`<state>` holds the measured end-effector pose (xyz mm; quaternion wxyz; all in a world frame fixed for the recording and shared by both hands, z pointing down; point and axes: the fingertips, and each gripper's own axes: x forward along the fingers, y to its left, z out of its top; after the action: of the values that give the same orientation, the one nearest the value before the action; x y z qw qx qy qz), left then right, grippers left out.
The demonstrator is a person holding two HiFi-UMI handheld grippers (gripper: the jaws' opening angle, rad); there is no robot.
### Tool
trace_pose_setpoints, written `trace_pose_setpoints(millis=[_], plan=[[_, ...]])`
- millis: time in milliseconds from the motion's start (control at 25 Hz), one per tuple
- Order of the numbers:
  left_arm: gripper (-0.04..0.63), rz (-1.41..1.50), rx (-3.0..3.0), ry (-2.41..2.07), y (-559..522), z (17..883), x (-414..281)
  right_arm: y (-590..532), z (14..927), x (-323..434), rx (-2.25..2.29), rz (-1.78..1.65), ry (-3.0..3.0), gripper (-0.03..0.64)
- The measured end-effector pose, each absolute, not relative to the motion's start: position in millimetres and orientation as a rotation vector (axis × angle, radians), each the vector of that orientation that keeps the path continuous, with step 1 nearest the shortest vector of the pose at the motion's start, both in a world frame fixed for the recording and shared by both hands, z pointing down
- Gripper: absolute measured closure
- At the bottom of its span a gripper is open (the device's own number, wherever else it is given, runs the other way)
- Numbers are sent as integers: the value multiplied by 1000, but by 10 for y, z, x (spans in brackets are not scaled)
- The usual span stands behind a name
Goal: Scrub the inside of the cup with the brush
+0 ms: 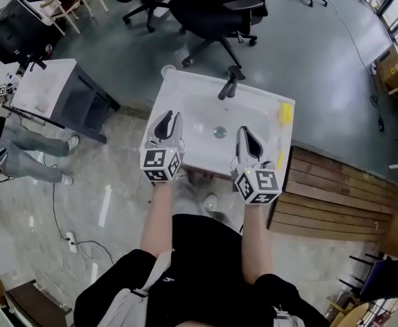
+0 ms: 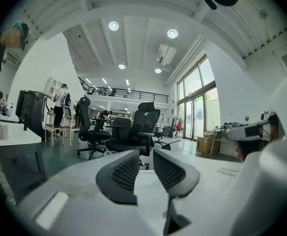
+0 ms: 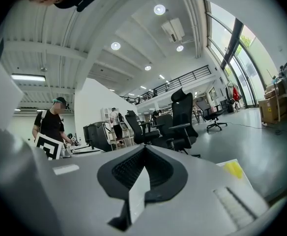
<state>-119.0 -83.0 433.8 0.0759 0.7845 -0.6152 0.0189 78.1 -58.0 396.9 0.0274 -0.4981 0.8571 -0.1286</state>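
A white sink unit (image 1: 189,82) stands in front of me, with a black faucet (image 1: 229,83) at its back and a drain (image 1: 219,132) in the basin. A small pale cup (image 1: 167,70) sits on the back left corner. On the right ledge lies a yellow object (image 1: 285,112) (image 3: 233,169); its kind is unclear. My left gripper (image 1: 170,117) (image 2: 146,157) hovers over the basin's left side, open, with nothing between its jaws. Over the basin's right side my right gripper (image 1: 246,131) (image 3: 143,151) is shut and empty. No brush is recognisable.
Black office chairs (image 1: 212,19) stand behind the sink. A grey table (image 1: 46,87) is at the left, with a person (image 1: 15,152) beside it. Wooden slats (image 1: 335,189) lie to the right. A cable and power strip (image 1: 71,238) run across the floor.
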Motion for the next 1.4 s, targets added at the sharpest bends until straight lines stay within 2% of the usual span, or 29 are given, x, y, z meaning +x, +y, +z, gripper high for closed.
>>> trace_pose_setpoints(millis=[520, 720, 800, 1400], plan=[[423, 80, 2335, -1761, -1173, 4693, -1448, -943, 4203, 404, -1511, -464, 2695, 624], [342, 91, 2340, -1735, -1348, 4834, -1546, -1095, 4316, 242, -1510, -492, 2716, 624], [328, 95, 2340, -1727, -1438, 4880, -1580, -1165, 4348, 189, -1511, -501, 2724, 624], [293, 118, 2329, -1685, -2045, 5224, -1902, -1523, 4505, -94, -1510, -538, 2790, 624]])
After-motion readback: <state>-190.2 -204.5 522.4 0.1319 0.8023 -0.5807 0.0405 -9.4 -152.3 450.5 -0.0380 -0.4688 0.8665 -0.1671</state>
